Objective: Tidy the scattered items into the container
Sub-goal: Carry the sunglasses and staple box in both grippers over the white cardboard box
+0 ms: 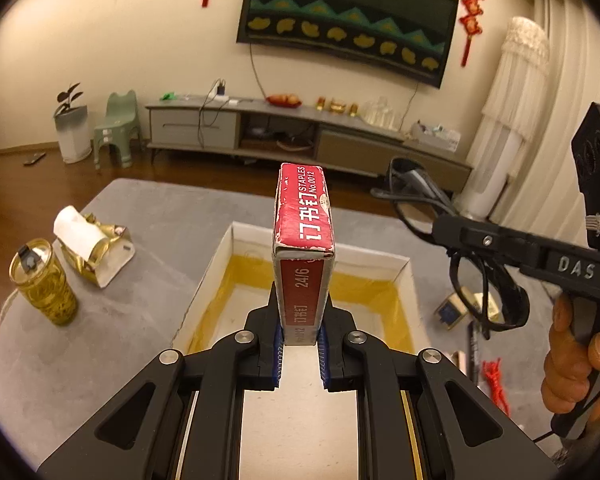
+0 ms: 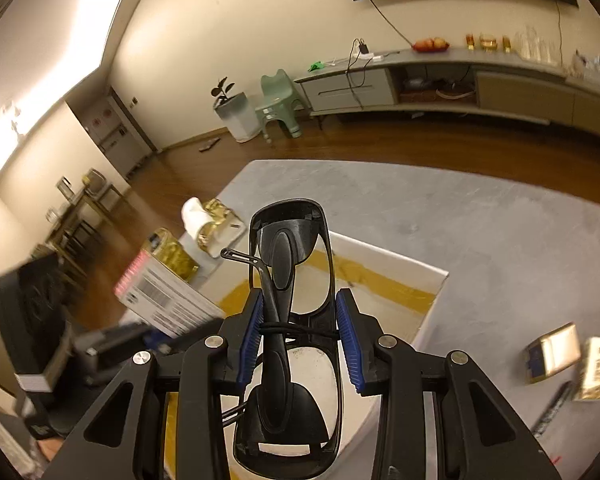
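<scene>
Left tool [image 1: 300,340] pinches staple box [image 1: 304,240] upright, long axis pointing forward over the tray [image 1: 220,264] directly beneath and ahead; right tool [image 2: 296,336] clamps folded glasses [image 2: 292,280], lengthwise, over tray's near-right corner.

left gripper [image 2: 112,344] motion-blurred in the right wrist view; small boxes [image 2: 568,360] unreadable

Each wrist camera looks forward along its gripper, close above the table [image 1: 100,360]; both views share the box [image 1: 228,264] and far wall.
</scene>
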A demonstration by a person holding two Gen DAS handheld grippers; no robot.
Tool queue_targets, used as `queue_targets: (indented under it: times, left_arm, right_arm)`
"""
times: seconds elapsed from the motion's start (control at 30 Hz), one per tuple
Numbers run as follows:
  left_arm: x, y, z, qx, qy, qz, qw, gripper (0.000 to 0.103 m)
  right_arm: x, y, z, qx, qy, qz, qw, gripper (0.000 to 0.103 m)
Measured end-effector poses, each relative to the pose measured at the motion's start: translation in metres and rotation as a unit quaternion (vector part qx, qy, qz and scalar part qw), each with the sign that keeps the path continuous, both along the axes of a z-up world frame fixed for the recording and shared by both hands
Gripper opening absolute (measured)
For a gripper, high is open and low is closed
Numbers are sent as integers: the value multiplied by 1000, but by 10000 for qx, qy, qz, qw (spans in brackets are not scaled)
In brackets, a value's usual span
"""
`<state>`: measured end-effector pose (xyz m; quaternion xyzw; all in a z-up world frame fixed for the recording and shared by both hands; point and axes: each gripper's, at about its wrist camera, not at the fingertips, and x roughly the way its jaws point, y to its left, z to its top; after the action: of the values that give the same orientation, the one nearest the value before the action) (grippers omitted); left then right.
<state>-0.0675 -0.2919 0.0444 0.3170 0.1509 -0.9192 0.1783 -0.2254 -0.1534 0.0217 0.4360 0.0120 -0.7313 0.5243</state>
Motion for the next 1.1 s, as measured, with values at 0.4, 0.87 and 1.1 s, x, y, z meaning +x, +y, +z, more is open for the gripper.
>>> queue_targets:
  times: [0.4,0.87,1.1]
  left_arm:
    - [-23,20,-16,1099,-106,-519,9925,14]
    - [14,24,-26,513,-483,-74,9975,14]
    - [1,23,-33,633,-587,-74,9962,14]
  right_arm:
    - [8,-18,-14,68,-340,192,9992,38]
    - [16,-18,-14,432,428,-184,9980,38]
    - [19,-24,-23,406,-24,135,9991,38]
